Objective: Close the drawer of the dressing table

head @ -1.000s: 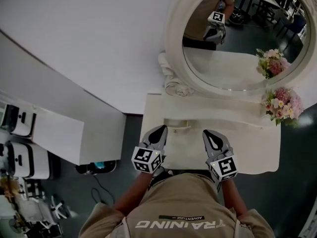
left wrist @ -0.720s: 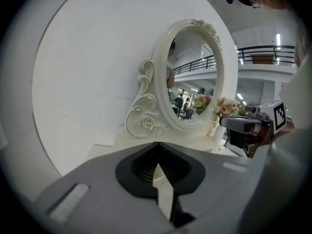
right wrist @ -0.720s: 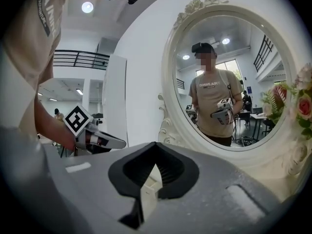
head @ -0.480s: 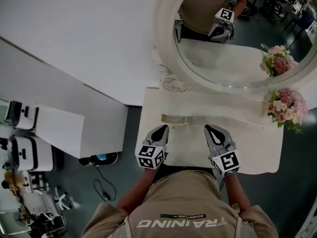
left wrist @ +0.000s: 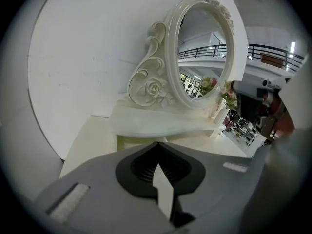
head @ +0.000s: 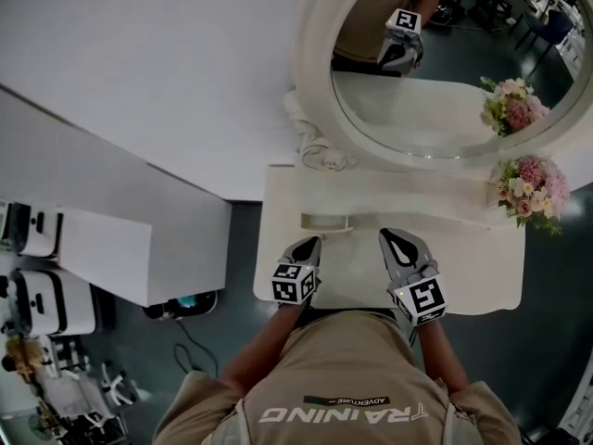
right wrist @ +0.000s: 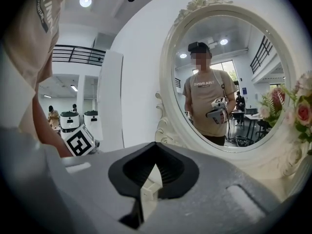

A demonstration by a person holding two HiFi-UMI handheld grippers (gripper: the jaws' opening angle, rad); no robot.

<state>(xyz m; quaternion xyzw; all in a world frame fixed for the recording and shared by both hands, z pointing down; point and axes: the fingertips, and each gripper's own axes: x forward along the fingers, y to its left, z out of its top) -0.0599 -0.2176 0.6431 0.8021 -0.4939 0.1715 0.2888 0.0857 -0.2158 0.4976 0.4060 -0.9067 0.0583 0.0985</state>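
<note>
The cream dressing table point(head: 463, 286) carries an oval mirror point(head: 435, 109) and a low raised shelf point(left wrist: 161, 125). A small drawer point(head: 324, 221) shows as a pale strip at the shelf's left end, standing out a little from under it. In the left gripper view its yellowish front point(left wrist: 132, 141) lies just ahead of the jaws. My left gripper point(head: 307, 247) is shut and empty over the tabletop, just short of the drawer. My right gripper point(head: 395, 241) is also shut and empty, over the tabletop to the right of the drawer.
A pink flower bouquet point(head: 530, 191) stands at the table's back right and repeats in the mirror. White cabinets point(head: 83, 248) and machines point(head: 37, 299) stand on the floor to the left. The person's torso is close against the table's front edge.
The left gripper has shifted a little to the right and looks smaller. The right gripper has barely moved. The drawer strip looks unchanged over the last half second.
</note>
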